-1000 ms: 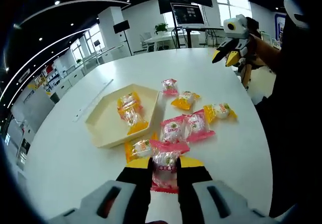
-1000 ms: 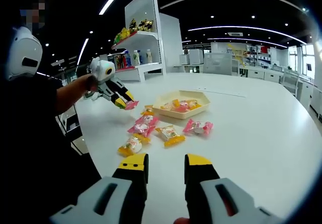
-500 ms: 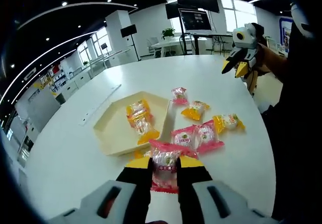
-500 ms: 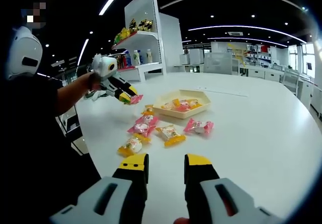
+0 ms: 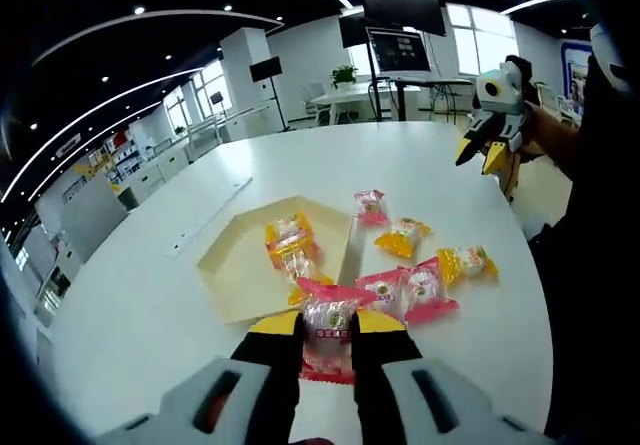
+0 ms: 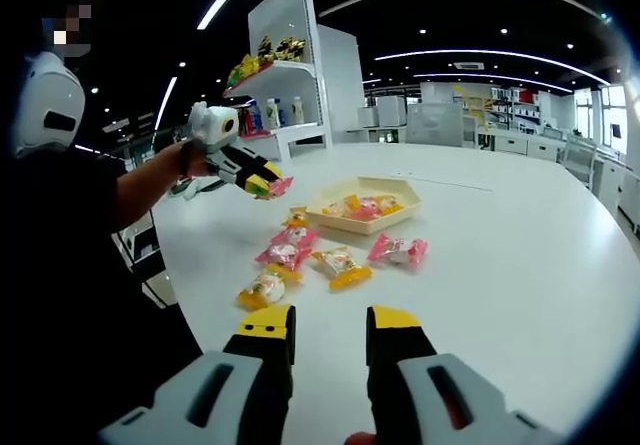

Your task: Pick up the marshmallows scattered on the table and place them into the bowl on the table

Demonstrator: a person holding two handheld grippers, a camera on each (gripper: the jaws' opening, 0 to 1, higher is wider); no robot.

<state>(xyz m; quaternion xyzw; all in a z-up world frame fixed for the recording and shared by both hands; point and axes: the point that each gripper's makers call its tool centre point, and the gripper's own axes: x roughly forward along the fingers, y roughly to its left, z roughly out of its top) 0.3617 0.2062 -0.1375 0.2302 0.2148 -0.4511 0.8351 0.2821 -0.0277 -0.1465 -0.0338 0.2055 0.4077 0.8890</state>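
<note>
My left gripper (image 5: 328, 323) is shut on a pink-wrapped marshmallow (image 5: 327, 337) and holds it in the air, just short of the cream hexagonal bowl (image 5: 240, 275). Two or three wrapped marshmallows (image 5: 288, 245) lie in the bowl. Pink and yellow marshmallows (image 5: 412, 287) lie scattered on the white table to the bowl's right. In the right gripper view the left gripper (image 6: 266, 185) hangs above the table with the pink packet (image 6: 281, 185), left of the bowl (image 6: 400, 215). My right gripper (image 6: 328, 337) is open with nothing in it, near the table edge, short of the scattered marshmallows (image 6: 340, 265).
The round white table (image 6: 520, 285) has wide bare room to the right of the bowl. A person's dark sleeve (image 6: 90, 265) stands at the table's left edge. Shelves (image 6: 270, 85) and office desks stand far behind.
My left gripper has risen from the table with the pink marshmallow and moved toward the bowl. The right gripper has stayed almost still.
</note>
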